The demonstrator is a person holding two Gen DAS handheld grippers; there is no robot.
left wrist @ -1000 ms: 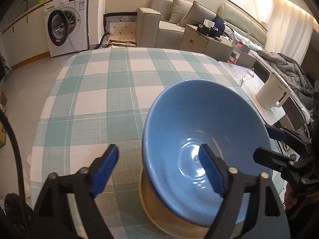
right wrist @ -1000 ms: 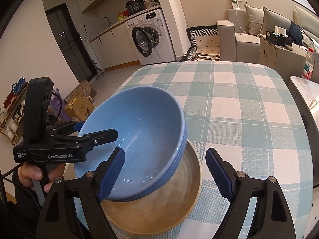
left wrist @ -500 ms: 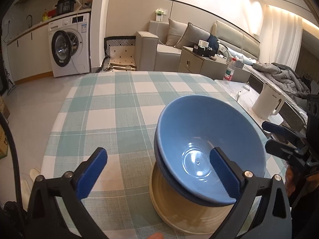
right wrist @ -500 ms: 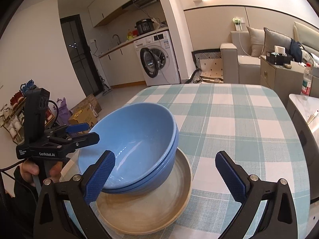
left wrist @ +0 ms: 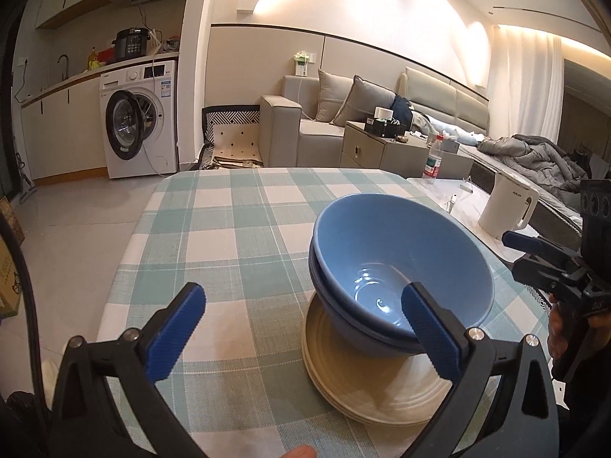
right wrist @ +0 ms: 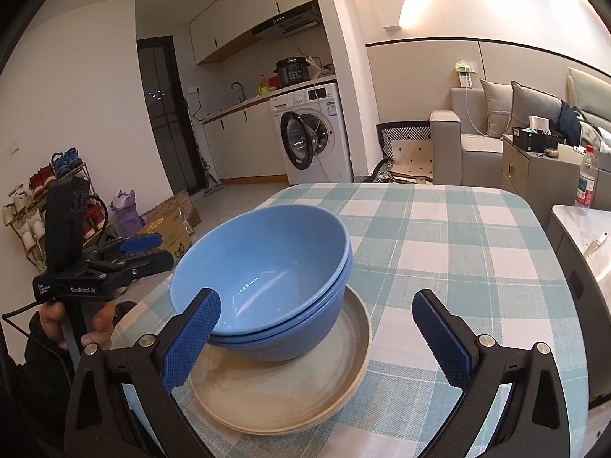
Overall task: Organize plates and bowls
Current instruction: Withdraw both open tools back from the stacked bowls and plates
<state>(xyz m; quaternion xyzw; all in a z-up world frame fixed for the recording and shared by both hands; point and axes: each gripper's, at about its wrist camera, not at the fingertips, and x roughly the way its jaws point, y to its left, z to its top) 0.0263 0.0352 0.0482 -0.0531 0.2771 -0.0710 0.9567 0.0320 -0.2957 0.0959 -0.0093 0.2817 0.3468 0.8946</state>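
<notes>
Stacked blue bowls (left wrist: pixel 397 267) sit nested on a stack of beige plates (left wrist: pixel 366 385) near the front edge of the checked table (left wrist: pixel 236 236). The same bowls (right wrist: pixel 267 278) and plates (right wrist: pixel 282 389) show in the right wrist view. My left gripper (left wrist: pixel 301 339) is open and empty, held back above the table in front of the stack. My right gripper (right wrist: pixel 324 339) is open and empty, held back from the stack on its other side. Each gripper shows in the other's view, the right (left wrist: pixel 550 263) and the left (right wrist: pixel 126 255).
A white kettle (left wrist: pixel 508 206) and a plastic bottle (left wrist: pixel 433 162) stand on a side table to the right. A sofa (left wrist: pixel 343 122), a washing machine (left wrist: pixel 137 118) and a shoe rack (right wrist: pixel 34 206) lie beyond the table.
Both grippers have pulled back and up from the bowls, so the stack looks smaller and farther. The top blue bowl now rests level in the bowl under it.
</notes>
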